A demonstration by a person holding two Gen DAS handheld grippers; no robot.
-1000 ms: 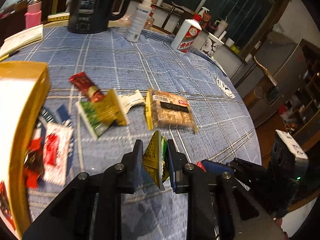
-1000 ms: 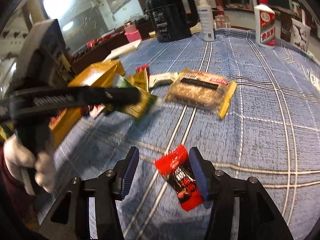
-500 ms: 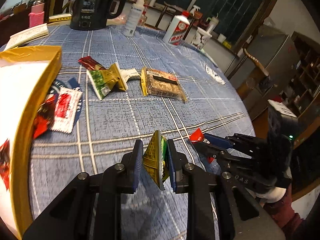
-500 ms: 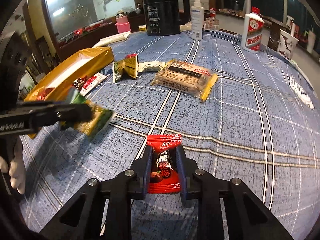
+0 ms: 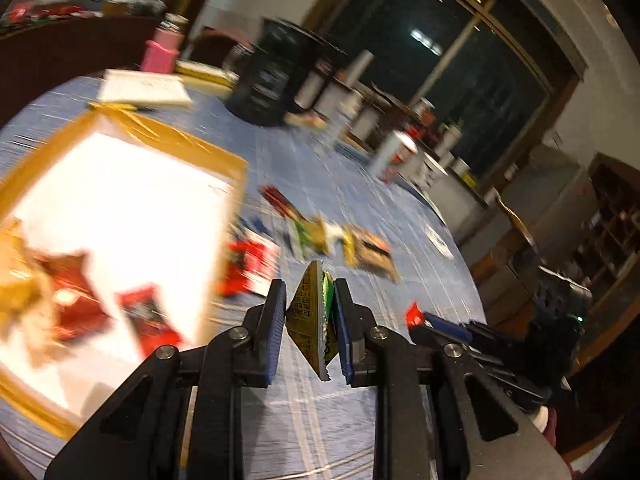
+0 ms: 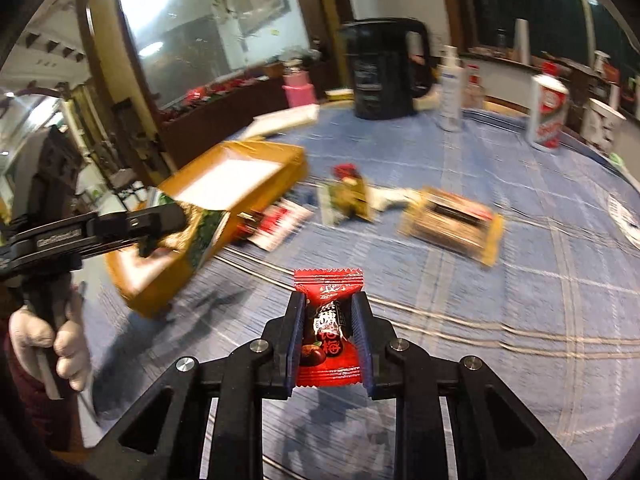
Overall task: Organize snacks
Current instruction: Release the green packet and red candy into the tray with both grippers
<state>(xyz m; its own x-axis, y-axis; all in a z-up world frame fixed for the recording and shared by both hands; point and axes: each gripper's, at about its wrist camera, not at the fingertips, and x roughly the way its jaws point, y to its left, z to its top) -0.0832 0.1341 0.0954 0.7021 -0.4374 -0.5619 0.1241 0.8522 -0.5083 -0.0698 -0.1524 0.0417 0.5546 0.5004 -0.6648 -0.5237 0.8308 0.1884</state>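
My left gripper [image 5: 310, 320] is shut on a gold and green snack packet [image 5: 312, 316], held edge-on beside the open gold box [image 5: 168, 138], which holds red and gold snacks. My right gripper [image 6: 328, 328] is shut on a red candy packet [image 6: 328, 320] above the blue cloth. In the right wrist view the left gripper [image 6: 168, 224] hangs at the gold box [image 6: 256, 160]. Loose snacks lie on the cloth: a red-white sachet [image 6: 280, 220], a green-gold packet [image 6: 348, 200] and a large biscuit pack [image 6: 456, 220].
A black kettle [image 6: 384, 68], a white spray bottle [image 6: 450, 88], a white and red bottle [image 6: 550, 116] and a cup [image 6: 604, 124] stand at the table's far edge. A pink container [image 6: 298, 88] and a white book [image 6: 288, 118] lie at the back left.
My left gripper has swung left toward the gold box with its packet. My right gripper has risen with the red candy packet held in it. Both views are blurred by motion.
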